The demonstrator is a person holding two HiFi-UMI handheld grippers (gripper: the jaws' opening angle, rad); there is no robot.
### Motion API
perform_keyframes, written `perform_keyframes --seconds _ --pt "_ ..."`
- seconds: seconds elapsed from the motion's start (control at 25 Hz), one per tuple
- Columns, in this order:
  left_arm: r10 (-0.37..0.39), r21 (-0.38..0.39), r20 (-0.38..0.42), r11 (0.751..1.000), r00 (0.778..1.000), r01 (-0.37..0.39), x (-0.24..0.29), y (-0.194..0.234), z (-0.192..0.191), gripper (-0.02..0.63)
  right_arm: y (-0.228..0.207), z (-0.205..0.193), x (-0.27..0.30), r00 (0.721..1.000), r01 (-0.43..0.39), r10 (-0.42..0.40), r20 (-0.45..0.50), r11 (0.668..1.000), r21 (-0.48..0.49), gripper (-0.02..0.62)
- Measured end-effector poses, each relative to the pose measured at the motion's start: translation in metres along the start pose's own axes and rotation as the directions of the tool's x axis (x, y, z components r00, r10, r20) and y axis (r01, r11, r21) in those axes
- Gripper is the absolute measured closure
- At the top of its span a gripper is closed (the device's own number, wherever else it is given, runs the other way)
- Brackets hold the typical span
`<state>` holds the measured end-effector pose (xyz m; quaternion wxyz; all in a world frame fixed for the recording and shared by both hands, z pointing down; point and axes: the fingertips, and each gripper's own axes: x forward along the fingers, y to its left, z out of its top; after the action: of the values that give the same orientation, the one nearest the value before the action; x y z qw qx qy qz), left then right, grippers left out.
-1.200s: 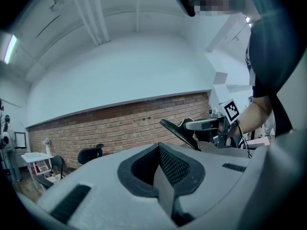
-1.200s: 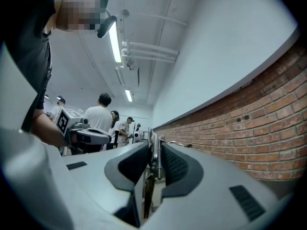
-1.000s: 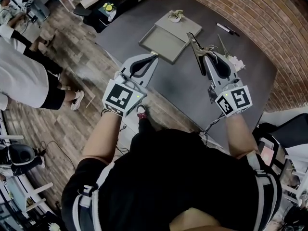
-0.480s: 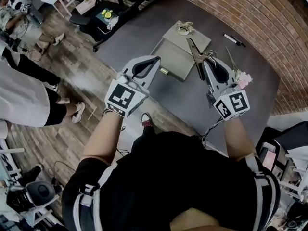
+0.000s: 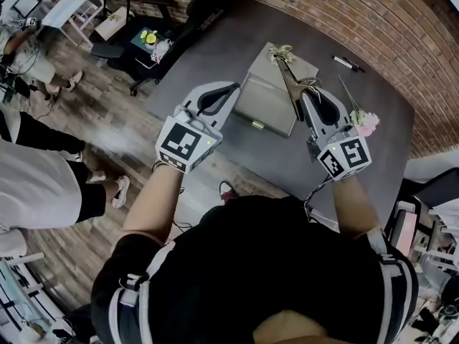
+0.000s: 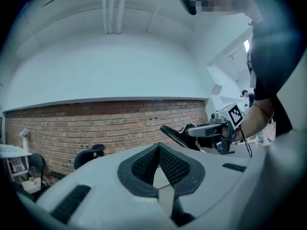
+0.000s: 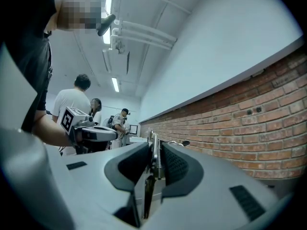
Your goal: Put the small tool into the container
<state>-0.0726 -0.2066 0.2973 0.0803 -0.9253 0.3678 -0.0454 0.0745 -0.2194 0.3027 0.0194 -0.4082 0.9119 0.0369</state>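
In the head view my right gripper (image 5: 307,92) is shut on a slim metal tool (image 5: 290,70), which sticks out past its fingertips over the far part of the grey box (image 5: 267,103). The box lies open on the dark table (image 5: 215,49), its lid (image 5: 300,64) folded back. My left gripper (image 5: 233,86) hovers at the box's near left corner, shut, with nothing in it. The right gripper view shows the tool (image 7: 154,150) pinched upright between the pads. In the left gripper view the pads (image 6: 158,146) meet at the tip.
A black pen (image 5: 346,63) and a pink flower (image 5: 364,121) lie on the table right of the box. A small pale ornament (image 5: 280,50) sits on the lid. Office chairs (image 5: 118,6) and people (image 5: 36,185) stand to the left. A brick wall (image 5: 373,13) runs behind the table.
The view has shifted, so the box now sits right between the two grippers. The tool's tip now overlaps the box lid. Both grips look unchanged.
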Motion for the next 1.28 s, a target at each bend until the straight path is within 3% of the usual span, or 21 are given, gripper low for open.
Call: perform_keyframes --seconds 0.4,0.88,1.28 --pt "-0.047 -0.057 0.019 0.997 0.999 0.048 0.016 0.024 -0.016 0.598 -0.002 0.001 0.019 0.999 0.034 -0.034 -0.015 0.999 -0.019 0.515" --pt "-0.011 -0.063 0.009 0.998 1.000 0.012 0.032 0.034 -0.018 0.599 -0.023 -0.011 0.031 1.000 0.014 -0.014 -0.026 1.000 -0.008 0.515" --pt "0.003 -0.089 -0.024 0.996 1.000 -0.005 0.033 0.033 -0.040 0.599 -0.038 -0.061 0.057 0.987 -0.034 0.033 -0.158 0.999 0.002 0.515"
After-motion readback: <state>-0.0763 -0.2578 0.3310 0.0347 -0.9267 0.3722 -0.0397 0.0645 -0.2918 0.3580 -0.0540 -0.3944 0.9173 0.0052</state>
